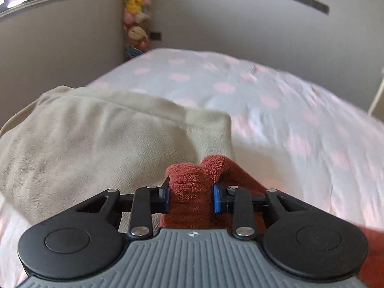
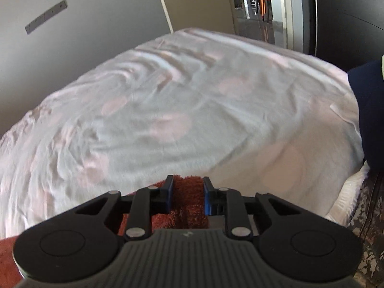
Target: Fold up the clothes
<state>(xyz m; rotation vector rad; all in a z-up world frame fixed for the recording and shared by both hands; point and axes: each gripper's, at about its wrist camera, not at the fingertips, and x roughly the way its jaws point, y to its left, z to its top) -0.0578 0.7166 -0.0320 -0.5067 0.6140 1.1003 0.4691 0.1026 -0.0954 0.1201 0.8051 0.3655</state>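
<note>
bed point(image 1: 276, 100) fills both views, covered in a pale sheet with pink dots. a folded cream garment point(image 1: 100, 139) lies on it at near left, seen only in the left wrist view.

task item: rust-red terry cloth point(image 1: 192, 192), bunched at the near edge of the bed, between the two tools.

left gripper point(image 1: 191, 196): jaws narrow, blue pads pressed on a gathered lump of the cloth. right gripper point(image 2: 187, 198): jaws narrow, clamped on another part of it.

risk (judgement): both bites take thick bunched pile, not a clean edge; when lifted, a layer could slip out, or the fold come out crooked.

view differences: right wrist view alone shows the open doorway point(image 2: 259, 7) far right and a dark navy item point(image 2: 369, 110) at the right edge. left wrist view alone shows stacked plush toys point(image 1: 136, 14) in the far corner.
</note>
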